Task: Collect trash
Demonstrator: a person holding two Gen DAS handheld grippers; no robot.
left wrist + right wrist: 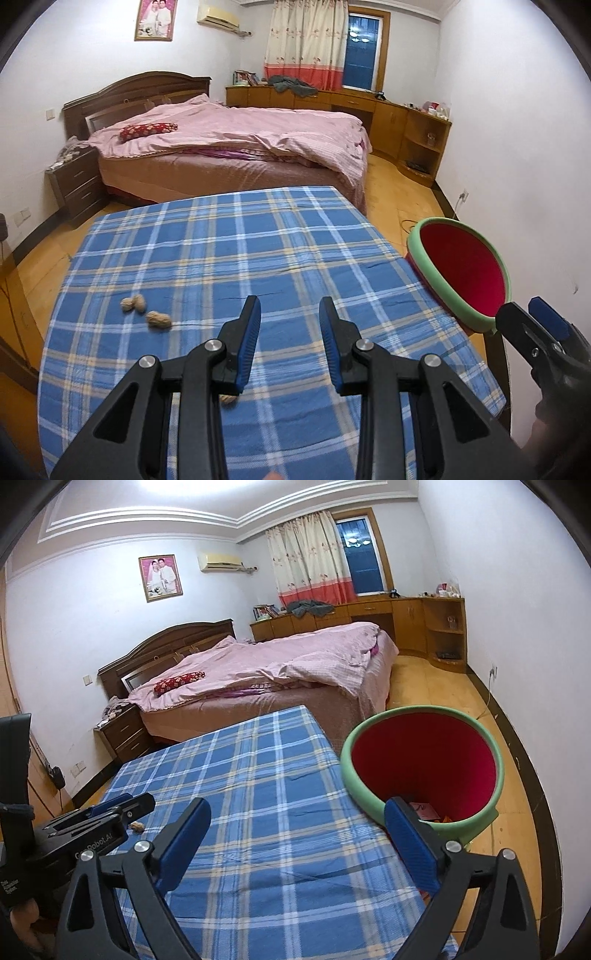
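Three peanut shells lie on the blue plaid tablecloth (pixel 229 236): a pair (pixel 133 303) and a single one (pixel 159 319) at the left, and one more (pixel 228 399) partly hidden under my left gripper's finger. My left gripper (pixel 290 314) is open and empty above the cloth, right of the shells. A red bin with a green rim (pixel 423 764) stands beside the table's right edge and holds some scraps. My right gripper (pixel 297 821) is open and empty, its right finger over the bin's near rim. The bin (pixel 463 269) and my right gripper (pixel 532 317) also show in the left wrist view.
A bed with a pink quilt (pixel 236 136) stands behind the table. A dark nightstand (pixel 75 181) is at the left, wooden cabinets (pixel 391 114) along the back wall. Wooden floor (pixel 436 686) runs between bed, bin and right wall.
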